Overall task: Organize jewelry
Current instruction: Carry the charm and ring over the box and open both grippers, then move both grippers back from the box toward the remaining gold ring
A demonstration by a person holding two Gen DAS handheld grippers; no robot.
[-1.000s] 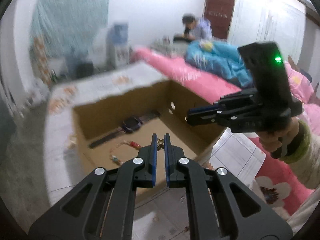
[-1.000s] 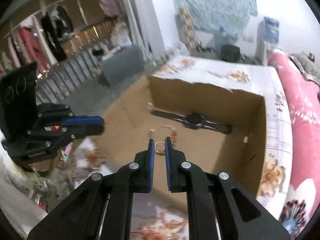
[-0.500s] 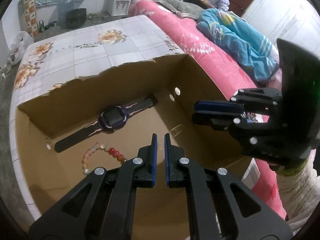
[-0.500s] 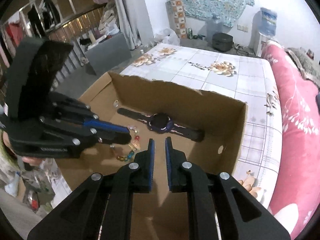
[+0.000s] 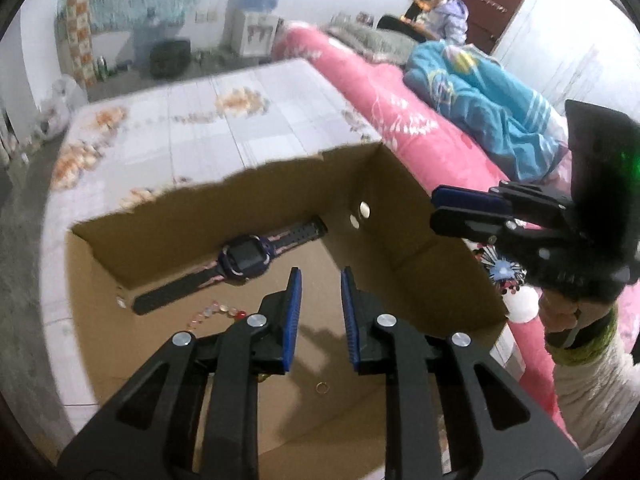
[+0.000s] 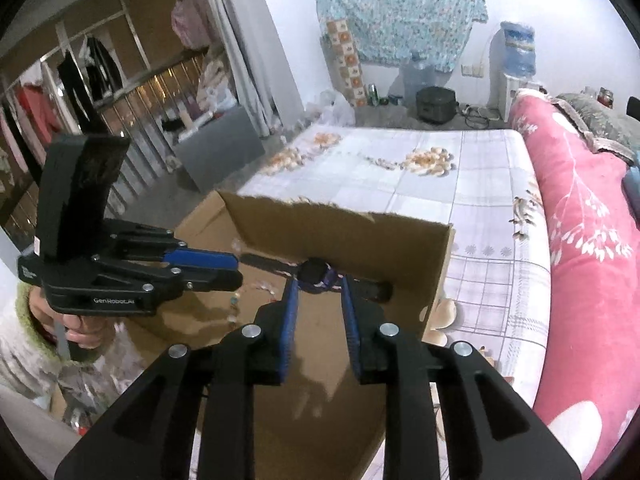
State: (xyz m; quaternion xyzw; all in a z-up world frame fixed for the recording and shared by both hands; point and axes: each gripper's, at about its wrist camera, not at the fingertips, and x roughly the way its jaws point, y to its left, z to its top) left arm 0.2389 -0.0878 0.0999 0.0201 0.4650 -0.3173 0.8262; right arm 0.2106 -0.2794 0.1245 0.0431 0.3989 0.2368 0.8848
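Both grippers had carried small pieces a second earlier, a gold ring between the right jaws; now both pairs were spreading apart with nothing between them. From where I stood, the left gripper (image 5: 320, 296) hung over the open cardboard box (image 5: 420, 216), pointing down into it, pads parted and released. A small gold ring (image 5: 322, 387) lay loose on the box floor just below its fingers. Farther in lay a purple watch (image 5: 244, 258) along the back wall, and a string of pale and red beads (image 5: 216, 312) near the left finger. The right gripper (image 6: 320, 304) hovered over the same box from the other side, jaws opening on empty air. Around the box spread a floral sheet (image 6: 400, 176) and a pink bed (image 6: 580, 240).
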